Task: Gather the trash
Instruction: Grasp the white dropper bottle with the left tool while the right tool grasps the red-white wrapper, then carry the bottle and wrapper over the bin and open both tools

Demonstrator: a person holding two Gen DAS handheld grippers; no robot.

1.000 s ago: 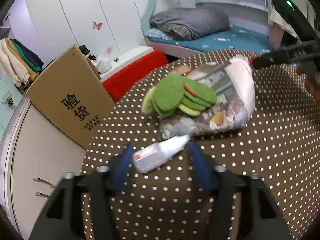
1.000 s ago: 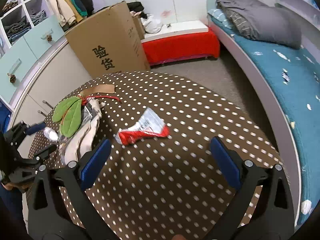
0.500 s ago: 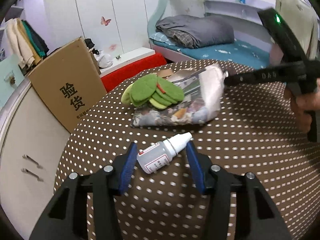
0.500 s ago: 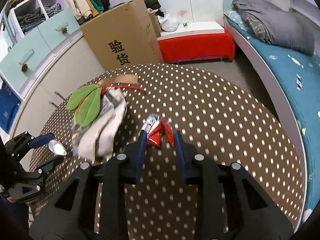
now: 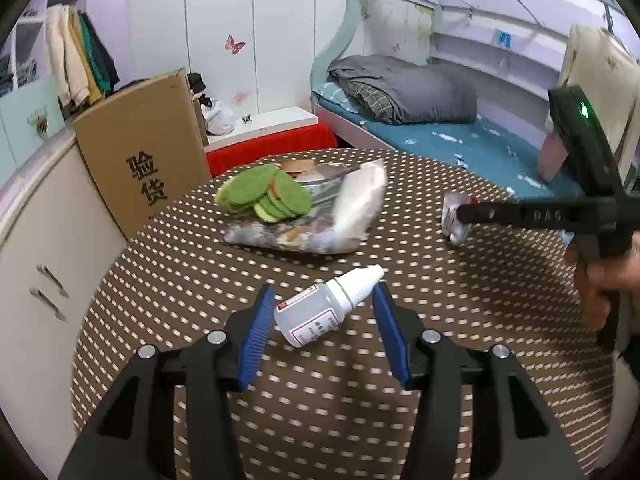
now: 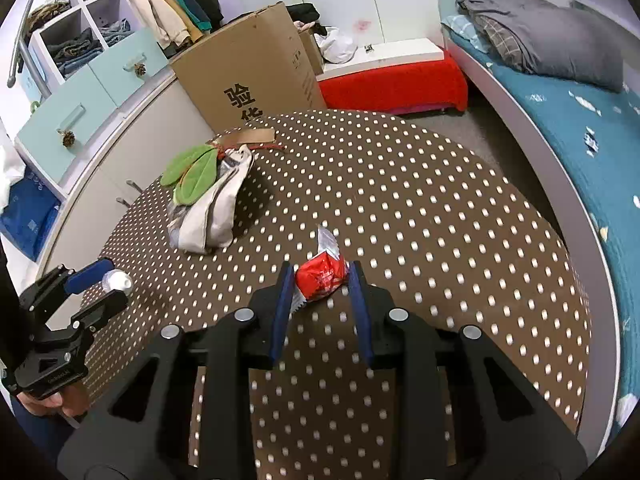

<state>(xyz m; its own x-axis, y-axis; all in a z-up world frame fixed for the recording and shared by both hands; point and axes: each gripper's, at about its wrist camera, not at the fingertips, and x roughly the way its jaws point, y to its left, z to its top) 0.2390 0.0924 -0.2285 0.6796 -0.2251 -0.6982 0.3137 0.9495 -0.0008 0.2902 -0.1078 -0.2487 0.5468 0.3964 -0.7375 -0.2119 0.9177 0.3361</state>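
Item one: my left gripper (image 5: 322, 312) grips a small white bottle (image 5: 326, 308), low centre of its view; the label print is too small to read. Item two: my right gripper (image 6: 320, 292) is clamped on a red wrapper (image 6: 322, 278), centre frame; a second ago its jaws stood wide with the wrapper lying flat on the dotted table (image 6: 440, 208). The cloth bag (image 6: 212, 208), upper left, is partly under green leaves.
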